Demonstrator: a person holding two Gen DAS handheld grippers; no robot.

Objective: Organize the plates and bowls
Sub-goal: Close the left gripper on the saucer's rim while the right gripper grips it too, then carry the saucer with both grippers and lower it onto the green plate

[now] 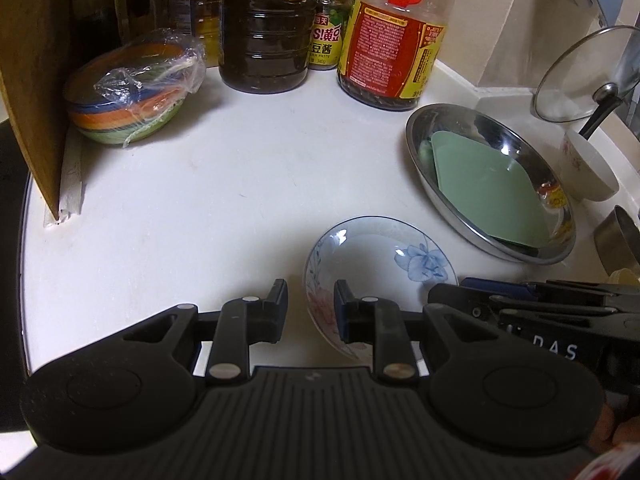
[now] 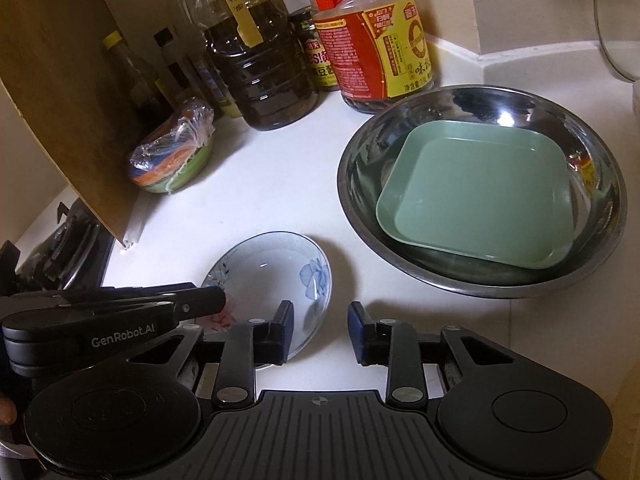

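A small white dish with a blue flower (image 1: 376, 256) sits on the white counter; it also shows in the right wrist view (image 2: 272, 272). My left gripper (image 1: 310, 304) is open, its jaws either side of the dish's left rim. My right gripper (image 2: 320, 332) is open, its jaws either side of the dish's right rim. A steel basin (image 1: 424, 152) holds a green square plate (image 1: 488, 184); both show in the right wrist view, basin (image 2: 360, 208) and plate (image 2: 480, 200). A white floral bowl (image 1: 588, 168) stands at the right.
Wrapped stacked coloured bowls (image 1: 132, 96) sit beside a wooden board (image 1: 36, 80). Oil and sauce bottles (image 1: 264, 32) and a jar (image 1: 328, 28) line the back wall. A glass lid (image 1: 584, 76) leans at the far right. A steel cup (image 1: 620, 240) stands near it.
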